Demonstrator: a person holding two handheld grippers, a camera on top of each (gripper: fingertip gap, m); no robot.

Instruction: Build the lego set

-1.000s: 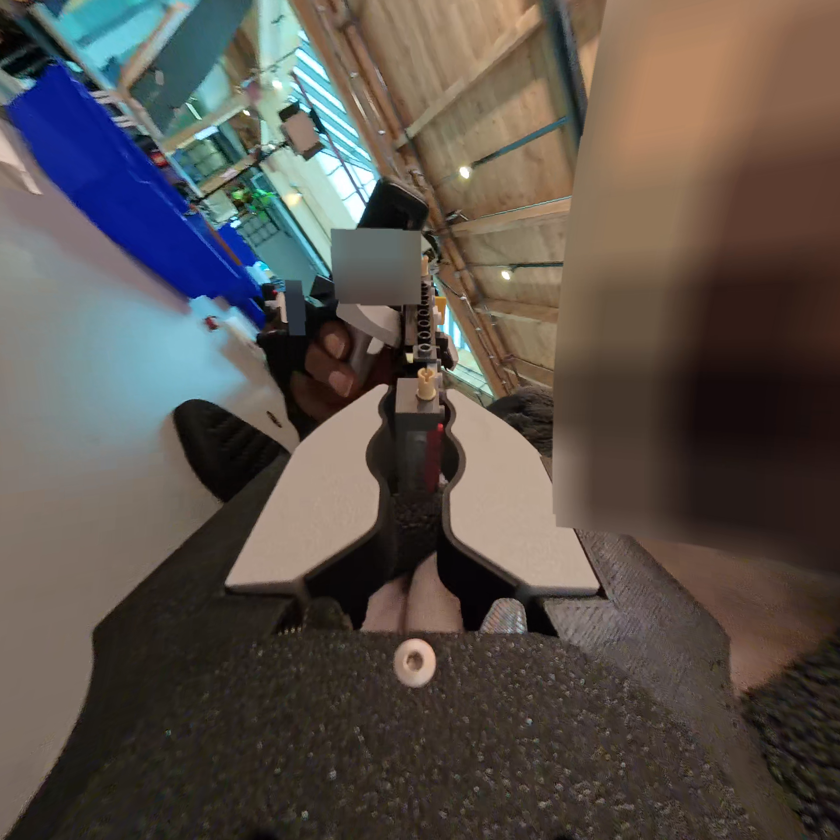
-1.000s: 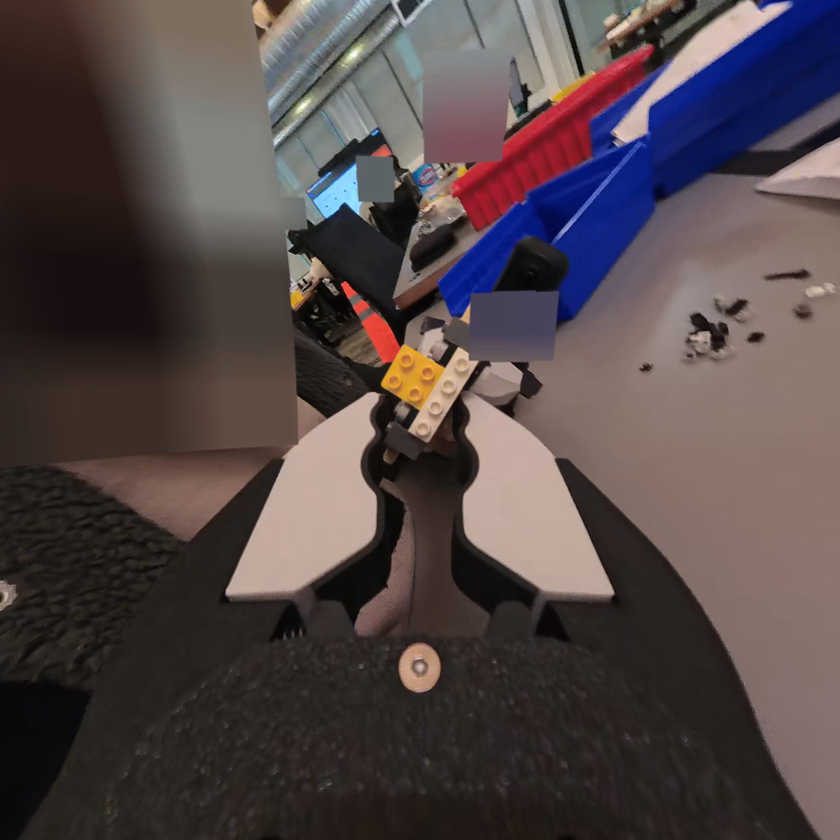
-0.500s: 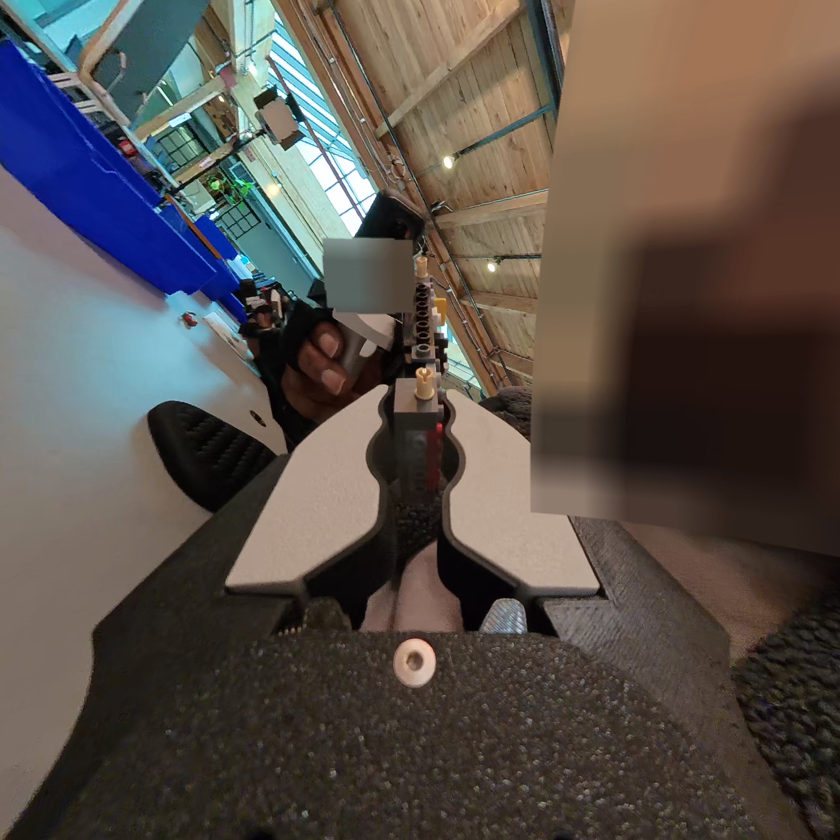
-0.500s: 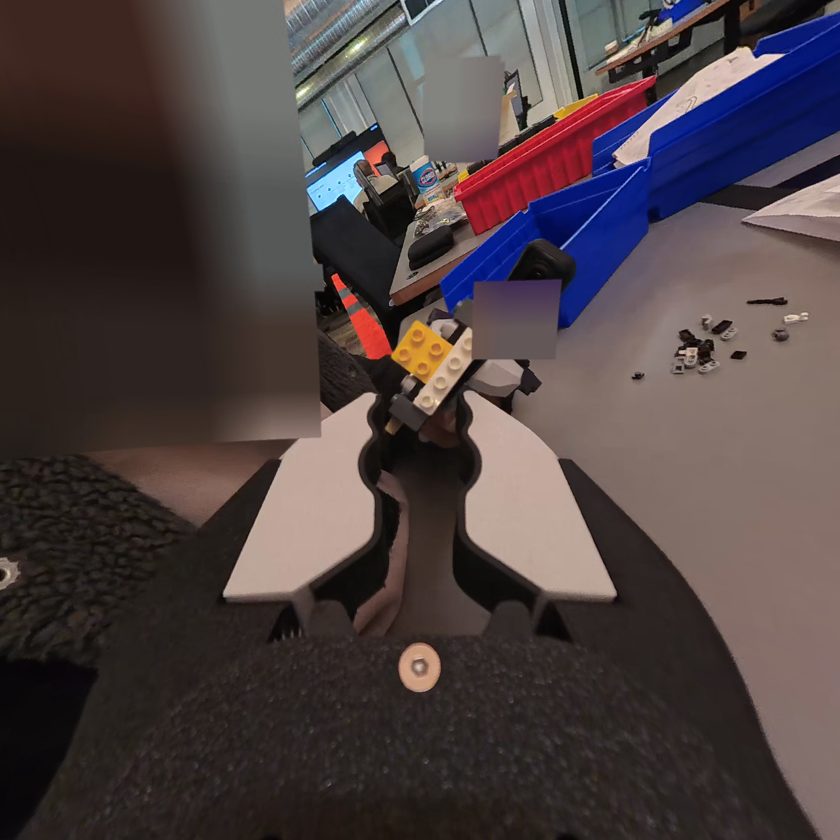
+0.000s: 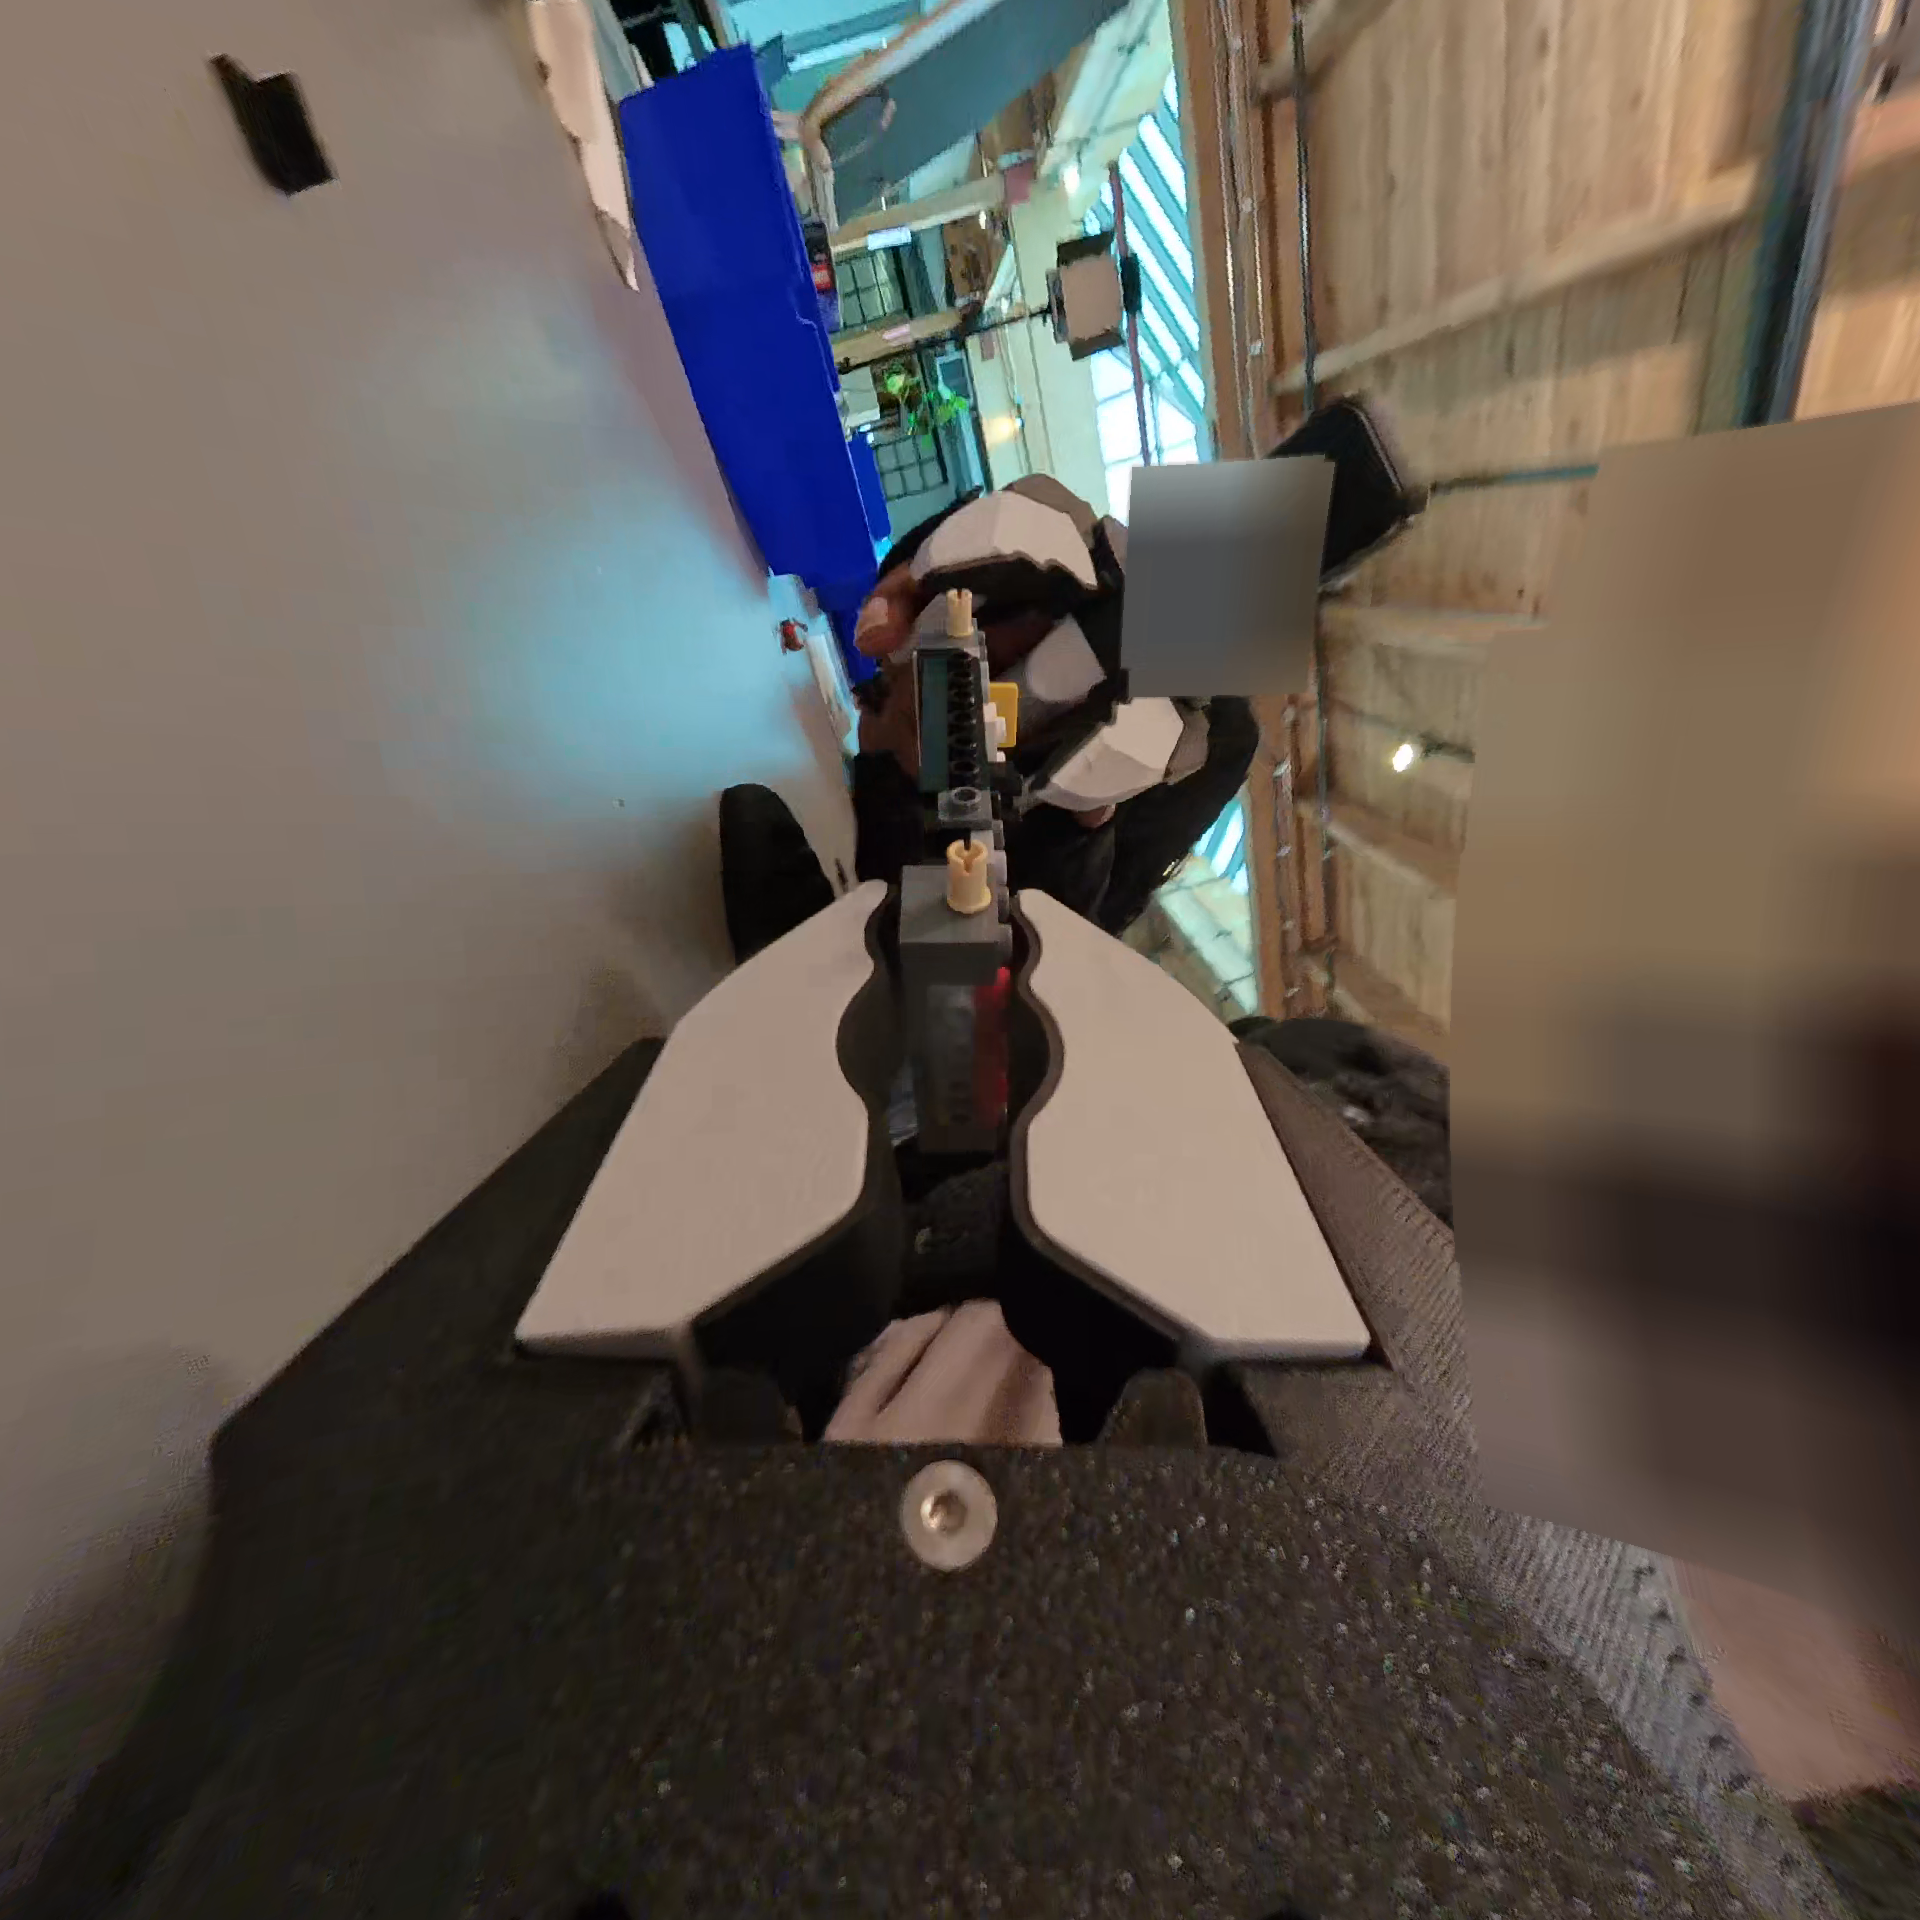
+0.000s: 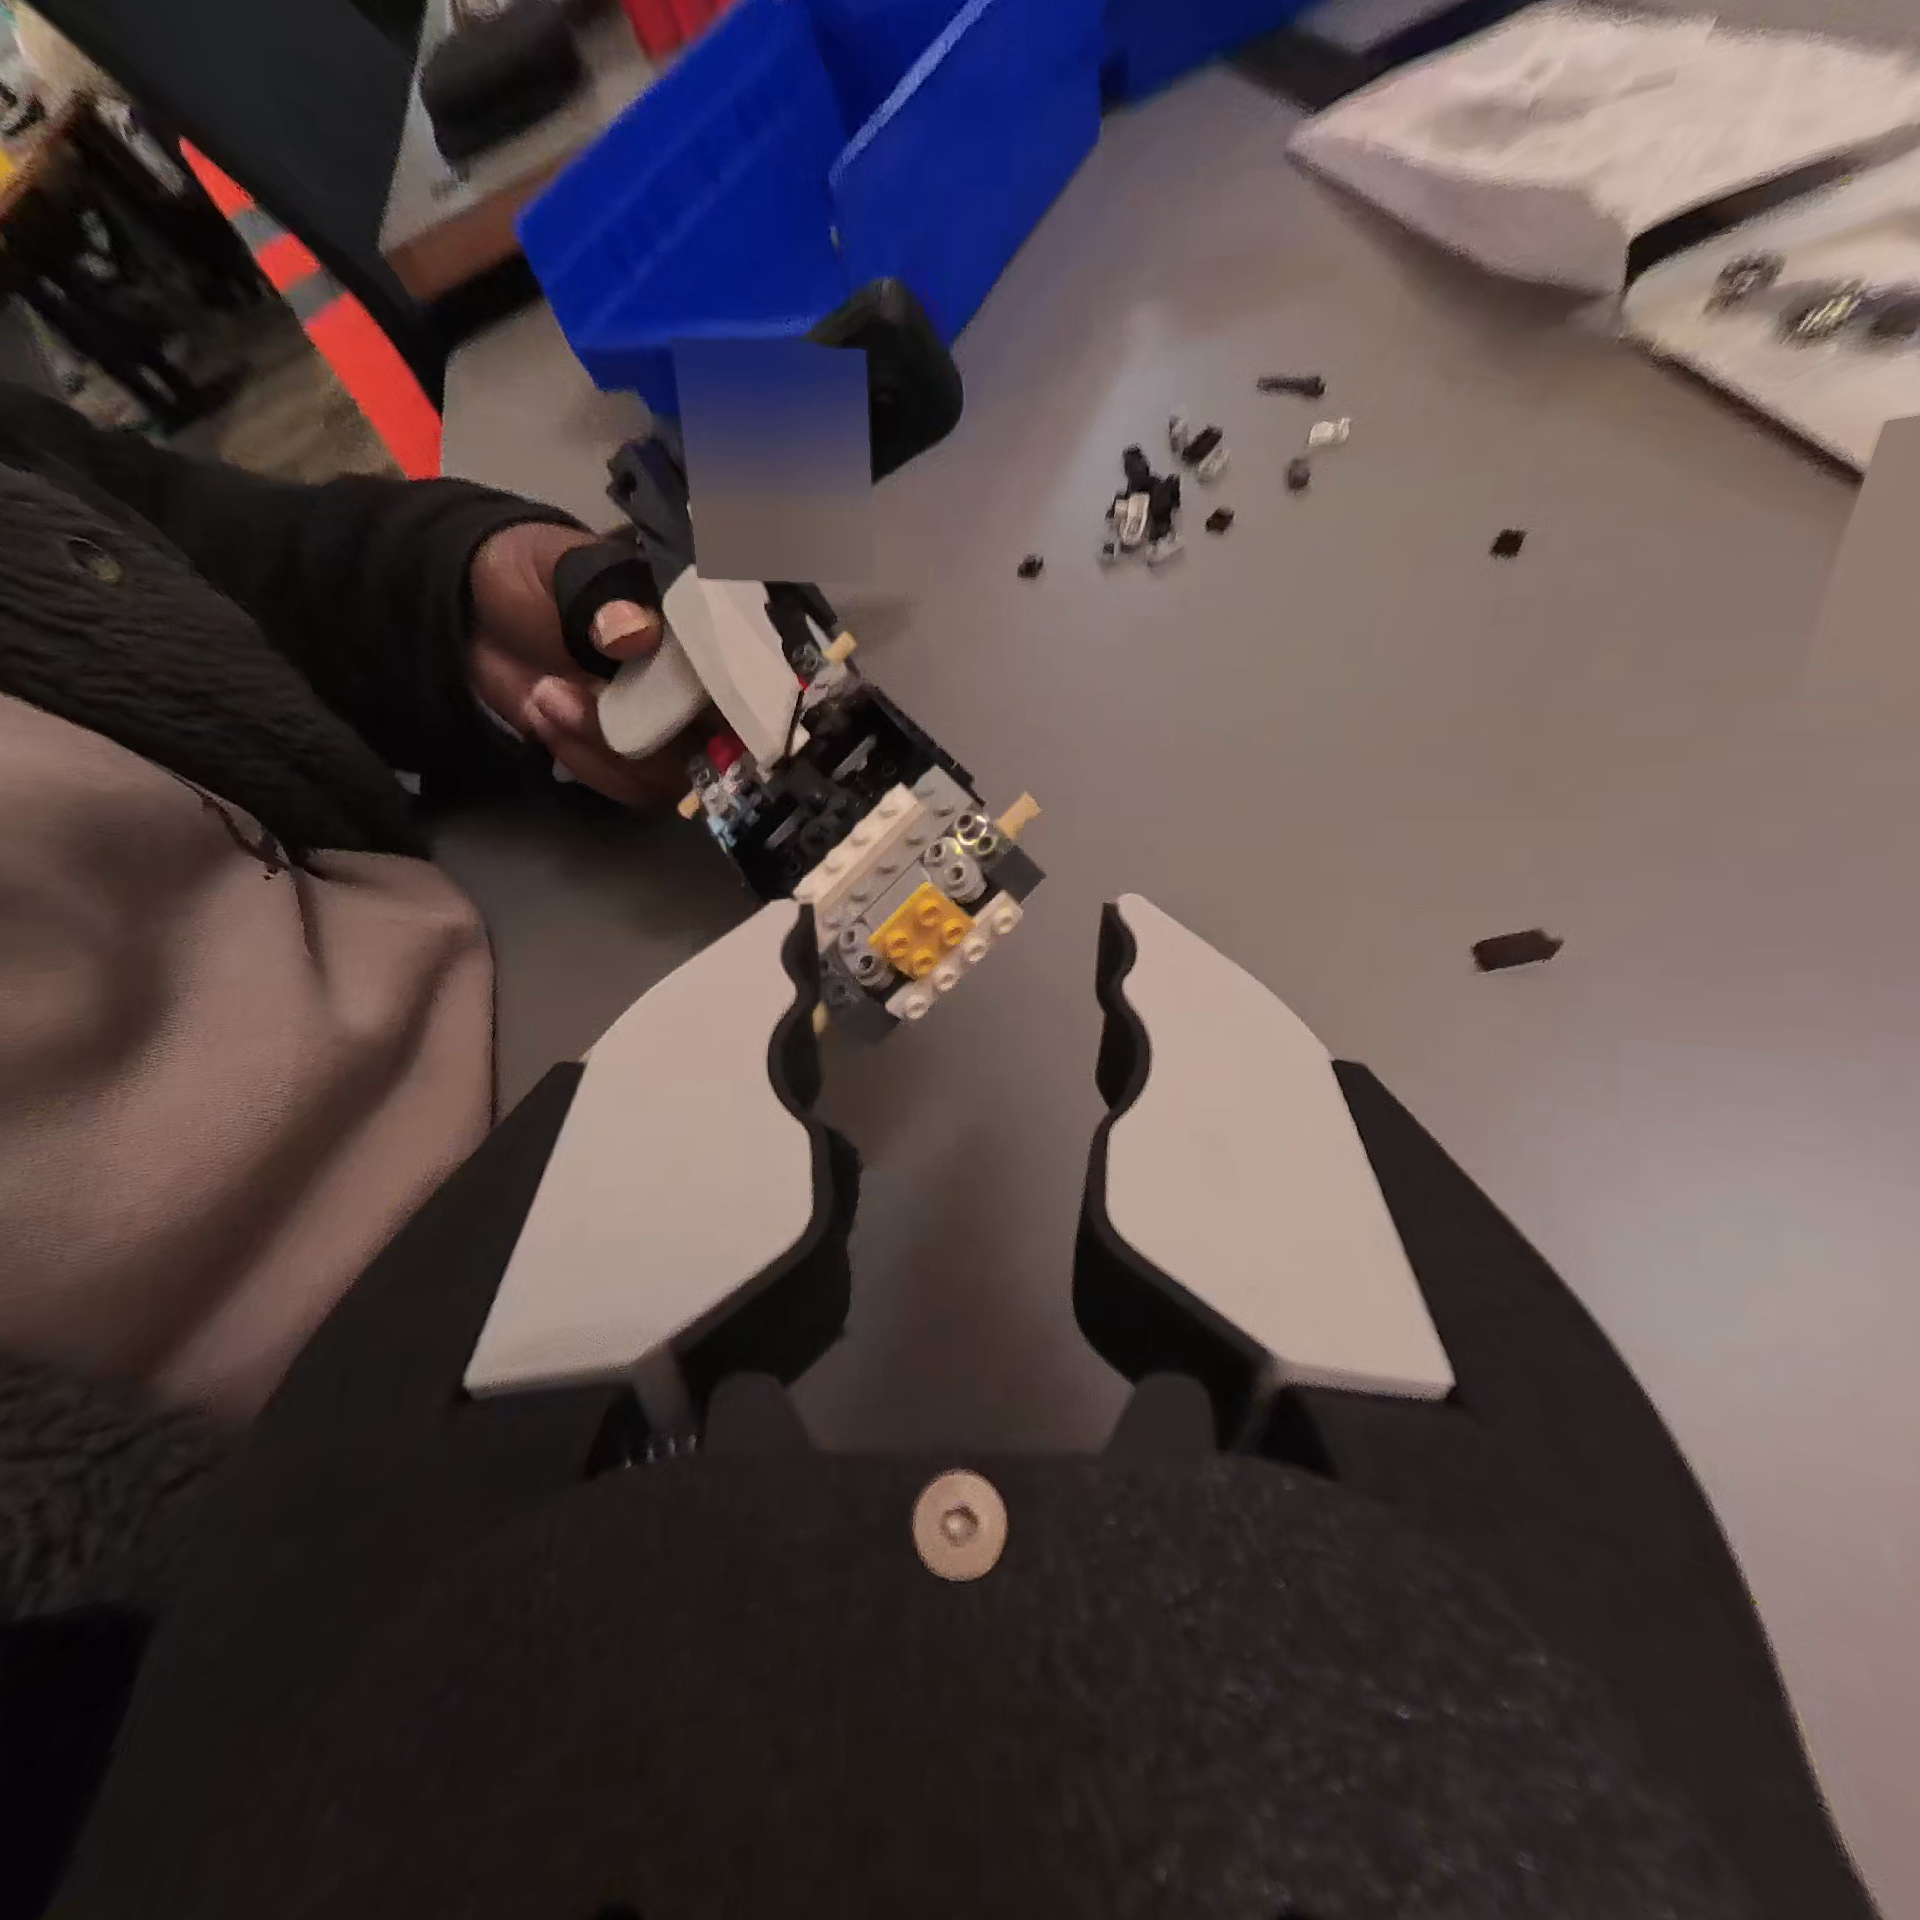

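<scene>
While the left gripper (image 5: 954,935) pinches the half-built model (image 6: 894,894) above the table (image 6: 1455,831), the right gripper (image 6: 956,987) hangs spread and empty; loose pieces (image 6: 1164,488) lie unused, so plenty remains.

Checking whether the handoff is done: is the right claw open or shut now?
Open. The right claw has its fingers spread with bare grey table between them; the lego model sits just beyond its tips, gripped by the left claw.
</scene>
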